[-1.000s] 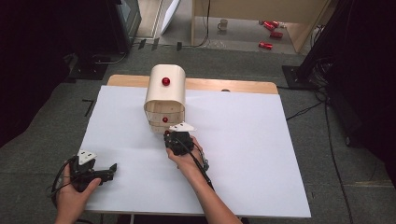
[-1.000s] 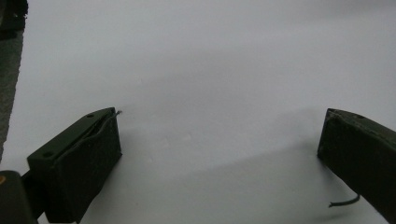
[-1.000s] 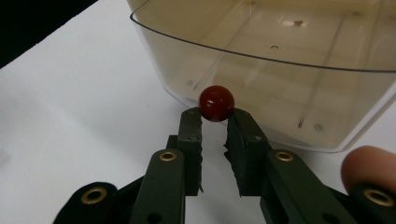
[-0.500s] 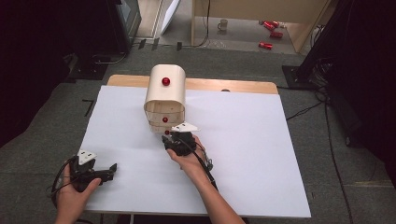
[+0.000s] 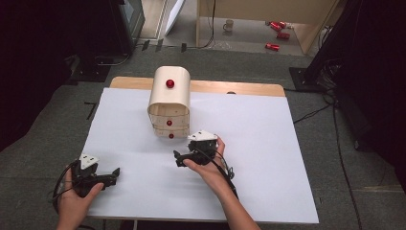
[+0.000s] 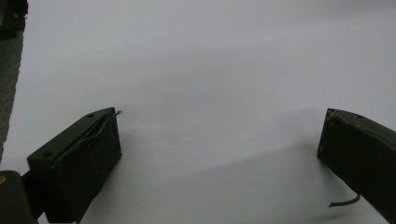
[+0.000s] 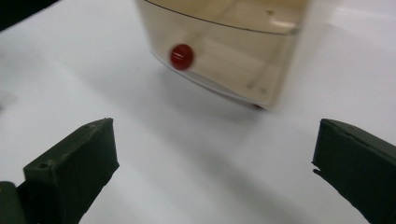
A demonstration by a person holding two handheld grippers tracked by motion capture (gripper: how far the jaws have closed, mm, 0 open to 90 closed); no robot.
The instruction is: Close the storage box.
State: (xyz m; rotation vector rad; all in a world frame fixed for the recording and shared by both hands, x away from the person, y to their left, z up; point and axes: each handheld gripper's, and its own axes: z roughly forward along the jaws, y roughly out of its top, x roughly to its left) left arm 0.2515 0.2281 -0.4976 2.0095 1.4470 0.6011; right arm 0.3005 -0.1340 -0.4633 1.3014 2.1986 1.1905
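- Judged progress: early. The right gripper (image 5: 178, 159), jaws wide and empty, sits just short of the small beige plastic drawer cabinet (image 5: 169, 101); its bottom drawer (image 7: 224, 56) looks closed, the grasp on its knob yet to come.
- The left gripper (image 5: 114, 173), jaws wide and empty, rests well to the cabinet's near left on the white table sheet (image 5: 268, 143).
- Count: one cabinet, three round red knobs (image 5: 171, 136), two grippers.

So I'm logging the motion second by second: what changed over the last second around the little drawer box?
The right tool drew back from the drawer box toward the person, a short way, jaws open and holding nothing. The left tool stayed near the table's front left corner, open, and the drawer box did not move.
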